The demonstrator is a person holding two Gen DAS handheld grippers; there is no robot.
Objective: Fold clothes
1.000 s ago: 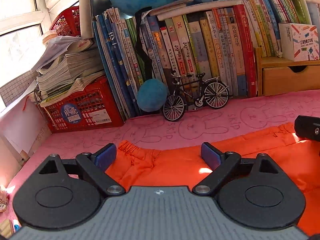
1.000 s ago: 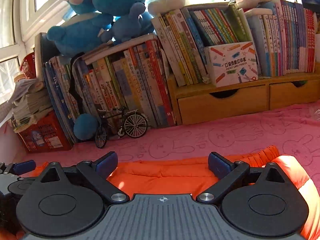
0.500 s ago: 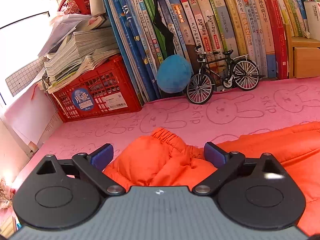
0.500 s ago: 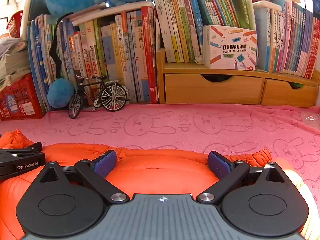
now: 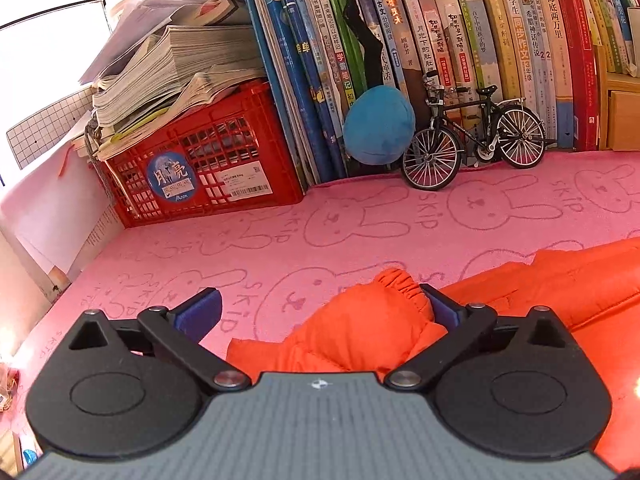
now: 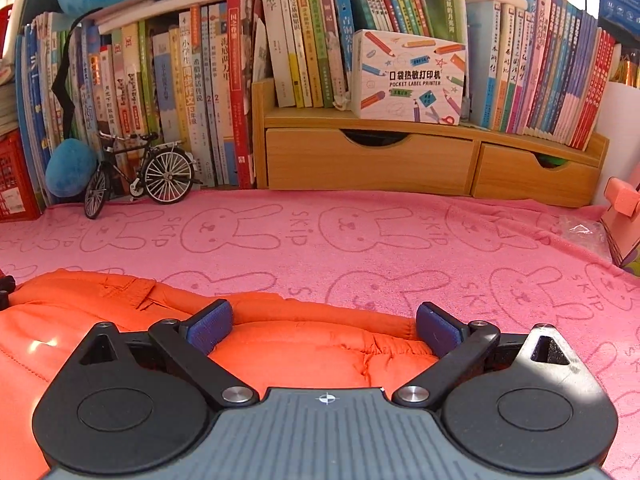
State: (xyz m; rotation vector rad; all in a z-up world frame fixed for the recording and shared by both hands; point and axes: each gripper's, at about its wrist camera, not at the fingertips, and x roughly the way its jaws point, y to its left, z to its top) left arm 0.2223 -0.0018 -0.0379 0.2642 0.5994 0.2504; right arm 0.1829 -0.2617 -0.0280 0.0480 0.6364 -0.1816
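An orange padded garment [image 5: 560,292] lies on the pink rabbit-print cloth [image 5: 280,248]. In the left wrist view its elastic cuffed end [image 5: 384,312] bunches up between my left gripper's [image 5: 320,312] wide-open blue pads, against the right pad [image 5: 440,310]. In the right wrist view the garment [image 6: 304,344] spreads under my right gripper [image 6: 324,320], which is open, with a gathered elastic edge [image 6: 400,350] near the right pad [image 6: 438,328]. Neither gripper holds the cloth.
A red crate [image 5: 200,160] with stacked papers stands back left. Upright books [image 5: 440,48], a blue plush ball [image 5: 378,124] and a model bicycle [image 5: 472,140] line the back. A wooden drawer shelf [image 6: 420,160] with a printer box [image 6: 412,76] stands back right.
Both grippers have tilted down and drawn back toward the near edge. The garment's cuffed end has bunched up between the left pads and now sits toward the right one.
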